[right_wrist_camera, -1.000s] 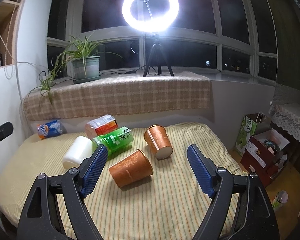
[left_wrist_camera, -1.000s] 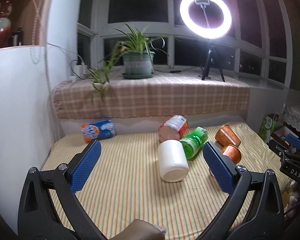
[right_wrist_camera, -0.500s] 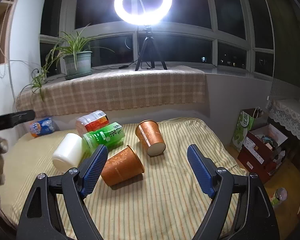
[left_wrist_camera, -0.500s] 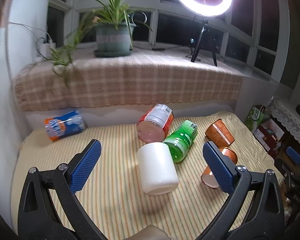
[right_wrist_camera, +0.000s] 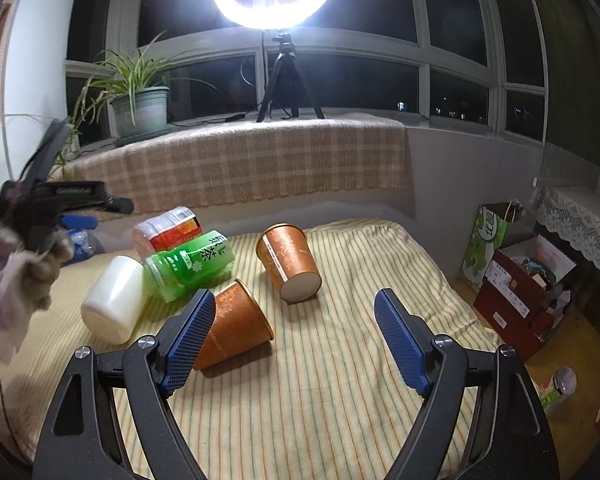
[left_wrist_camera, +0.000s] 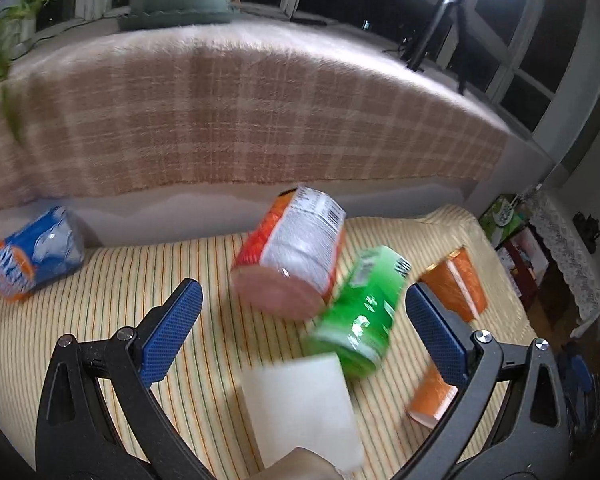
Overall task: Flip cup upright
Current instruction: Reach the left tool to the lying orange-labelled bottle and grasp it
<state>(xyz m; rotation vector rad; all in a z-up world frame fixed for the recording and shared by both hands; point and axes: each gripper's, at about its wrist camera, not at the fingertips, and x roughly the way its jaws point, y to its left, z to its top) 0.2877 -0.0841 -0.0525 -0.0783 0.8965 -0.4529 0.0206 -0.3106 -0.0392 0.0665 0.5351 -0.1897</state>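
Several cups lie on their sides on the striped bed. In the right wrist view: a white cup (right_wrist_camera: 114, 300), a green cup (right_wrist_camera: 190, 264), a red-orange cup (right_wrist_camera: 168, 232), and two brown paper cups, one near (right_wrist_camera: 236, 324) and one farther back (right_wrist_camera: 290, 260). My right gripper (right_wrist_camera: 296, 336) is open and empty, its left finger in front of the near brown cup. My left gripper (left_wrist_camera: 300, 336) is open and empty above the white cup (left_wrist_camera: 300, 400), with the green cup (left_wrist_camera: 360, 312) and red-orange cup (left_wrist_camera: 296, 248) between its fingers. It shows blurred at left in the right wrist view (right_wrist_camera: 56, 200).
A blue-orange cup (left_wrist_camera: 28, 252) lies at the bed's far left by the wall. A plaid-covered sill (right_wrist_camera: 236, 164) holds a potted plant (right_wrist_camera: 140, 108) and a ring light on a tripod (right_wrist_camera: 276, 40). Boxes and bags (right_wrist_camera: 520, 280) stand on the floor to the right.
My left gripper has moved forward and down toward the cups, which now look larger and blurred. My right gripper has edged closer to the brown cups. Both stay open.
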